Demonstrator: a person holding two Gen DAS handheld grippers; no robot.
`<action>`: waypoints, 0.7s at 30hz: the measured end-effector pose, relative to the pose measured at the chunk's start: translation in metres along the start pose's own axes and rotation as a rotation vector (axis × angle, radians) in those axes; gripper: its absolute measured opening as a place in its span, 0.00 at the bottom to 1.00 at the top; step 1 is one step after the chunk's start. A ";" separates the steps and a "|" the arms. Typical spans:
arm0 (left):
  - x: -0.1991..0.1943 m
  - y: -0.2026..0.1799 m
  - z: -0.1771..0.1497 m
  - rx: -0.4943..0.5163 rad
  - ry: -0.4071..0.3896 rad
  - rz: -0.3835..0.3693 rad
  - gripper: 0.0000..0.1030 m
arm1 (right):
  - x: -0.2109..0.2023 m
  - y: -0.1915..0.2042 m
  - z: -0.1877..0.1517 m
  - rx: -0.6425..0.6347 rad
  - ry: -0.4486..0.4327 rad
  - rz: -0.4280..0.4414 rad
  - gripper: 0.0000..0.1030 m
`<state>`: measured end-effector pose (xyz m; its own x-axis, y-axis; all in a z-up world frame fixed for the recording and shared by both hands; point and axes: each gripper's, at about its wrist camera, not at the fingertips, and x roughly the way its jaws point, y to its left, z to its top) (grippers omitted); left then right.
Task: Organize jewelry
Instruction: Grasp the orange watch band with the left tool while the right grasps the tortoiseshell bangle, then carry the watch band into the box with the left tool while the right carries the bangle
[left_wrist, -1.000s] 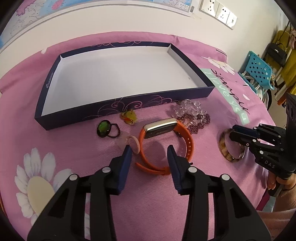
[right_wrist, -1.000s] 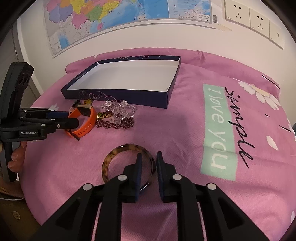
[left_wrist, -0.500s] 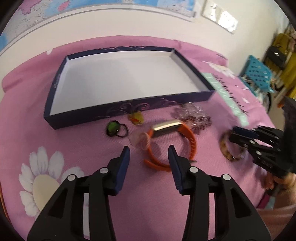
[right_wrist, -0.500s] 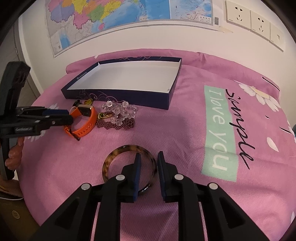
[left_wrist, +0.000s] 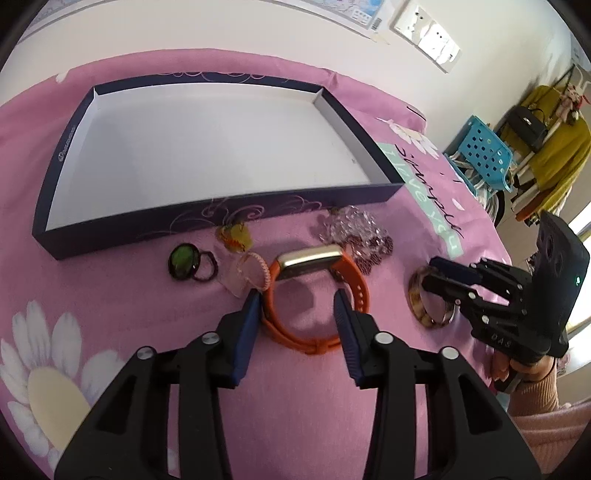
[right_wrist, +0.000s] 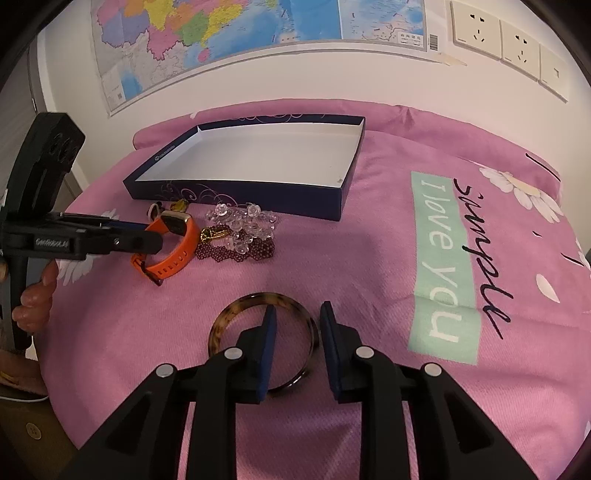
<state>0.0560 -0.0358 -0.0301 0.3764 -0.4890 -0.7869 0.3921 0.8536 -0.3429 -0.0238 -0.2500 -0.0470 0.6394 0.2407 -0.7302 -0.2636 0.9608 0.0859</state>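
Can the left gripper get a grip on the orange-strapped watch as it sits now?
Probably yes: the left gripper already straddles the orange-strapped watch, jaws closing around its band, nothing between.

Box (left_wrist: 207, 221) interior open, jewelry cluster (left_wrist: 354, 236) crowding its near wall, bare cloth (right_wrist: 369, 266) rightward

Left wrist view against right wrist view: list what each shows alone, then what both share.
Left only: green ring, pink ring, blue stool, hanging clothes.
Right only: wall map in full colour.
Both: navy box, orange watch, bead pile, tortoiseshell bangle, left gripper closing around the watch, right gripper straddling the bangle's rim.
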 end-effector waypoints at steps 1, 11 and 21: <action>0.001 0.000 0.001 0.001 0.003 0.014 0.27 | 0.000 0.000 0.000 -0.004 0.000 -0.007 0.15; 0.001 0.001 0.005 -0.013 0.005 0.064 0.08 | -0.003 -0.007 0.007 0.003 -0.011 0.016 0.06; -0.038 0.008 0.008 -0.050 -0.065 -0.008 0.08 | -0.020 -0.010 0.050 -0.037 -0.120 0.030 0.06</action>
<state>0.0512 -0.0114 0.0010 0.4278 -0.5051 -0.7496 0.3534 0.8568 -0.3756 0.0023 -0.2577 0.0009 0.7121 0.2862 -0.6411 -0.3089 0.9477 0.0799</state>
